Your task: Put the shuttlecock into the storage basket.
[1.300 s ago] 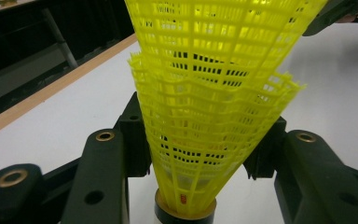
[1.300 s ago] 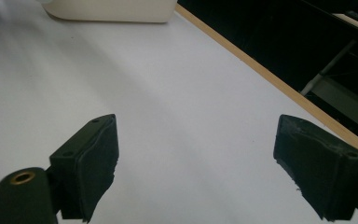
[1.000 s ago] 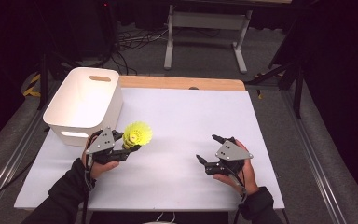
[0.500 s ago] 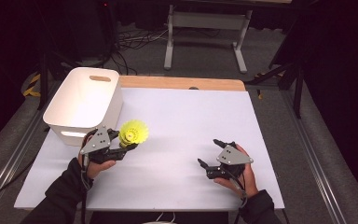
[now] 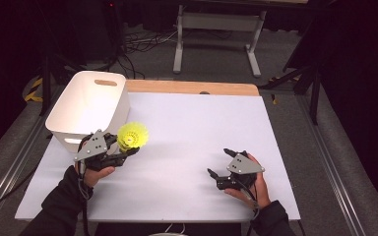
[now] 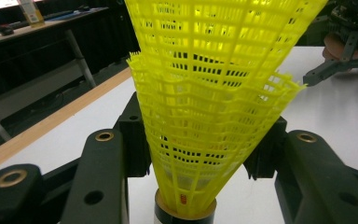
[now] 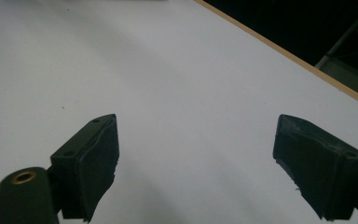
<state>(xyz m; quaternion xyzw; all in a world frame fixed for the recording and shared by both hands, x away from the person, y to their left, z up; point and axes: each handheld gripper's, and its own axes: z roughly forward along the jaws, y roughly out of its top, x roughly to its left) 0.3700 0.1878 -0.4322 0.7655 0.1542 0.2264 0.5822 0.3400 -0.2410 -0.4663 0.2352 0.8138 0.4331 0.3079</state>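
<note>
High view: left hand-held gripper [image 5: 128, 152] grips the yellow plastic mesh shuttlecock [image 5: 132, 136] beside the white plastic bin [image 5: 86, 105].
Keep that grip gentle on the skirt, lift clear of the rim; right hand-held gripper [image 5: 219, 166] rests wide open, empty, on the table [image 5: 192, 123].

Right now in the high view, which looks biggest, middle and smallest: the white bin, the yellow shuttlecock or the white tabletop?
1. White tabletop, biggest.
2. White bin.
3. Yellow shuttlecock, smallest, held in the left gripper.
</note>
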